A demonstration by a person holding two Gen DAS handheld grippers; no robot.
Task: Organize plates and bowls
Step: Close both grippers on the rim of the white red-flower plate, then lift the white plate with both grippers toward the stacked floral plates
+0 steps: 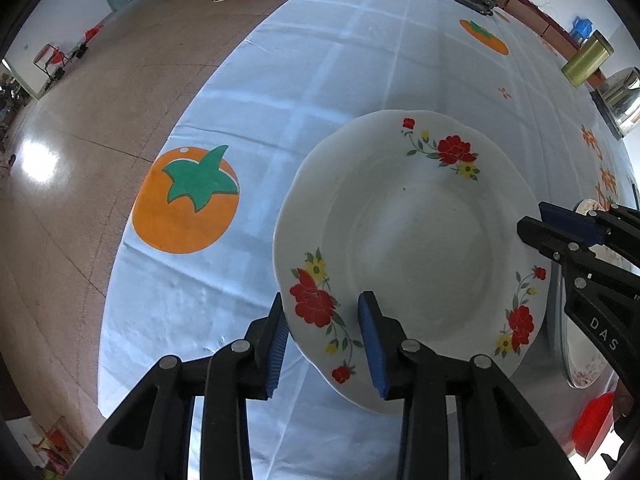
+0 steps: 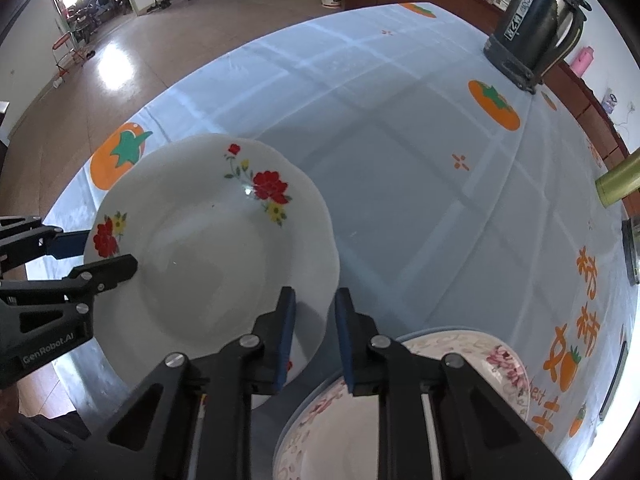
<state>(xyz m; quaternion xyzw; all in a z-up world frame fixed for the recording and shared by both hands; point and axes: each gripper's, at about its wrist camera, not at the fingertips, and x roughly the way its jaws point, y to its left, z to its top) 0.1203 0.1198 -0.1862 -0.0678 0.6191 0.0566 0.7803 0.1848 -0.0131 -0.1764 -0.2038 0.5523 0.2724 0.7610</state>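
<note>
One white plate (image 1: 408, 240) with red and yellow flowers on its scalloped rim sits on the tabletop (image 1: 312, 80), close to its near edge, beside an orange fruit print on the light blue cloth. Two grippers straddle that rim from opposite sides. The left gripper (image 1: 324, 336) has one blue pad inside the plate and the other outside the rim; a visible gap remains between pads and china, so it stands released around the rim, gripping nothing. The right gripper (image 2: 314, 332) has its pads drawn narrowly together at the opposite rim, one inside and one outside; whether they actually press the plate cannot be told.

One bowl (image 2: 472, 364) with a pink floral pattern rests just beside the plate, at the near edge under the right gripper. One dark kettle (image 2: 536, 28) stands near the far edge of the tabletop. One gold-coloured tin (image 1: 586, 58) lies toward the right edge, with one metal pot (image 1: 620, 96) just beside it.
</note>
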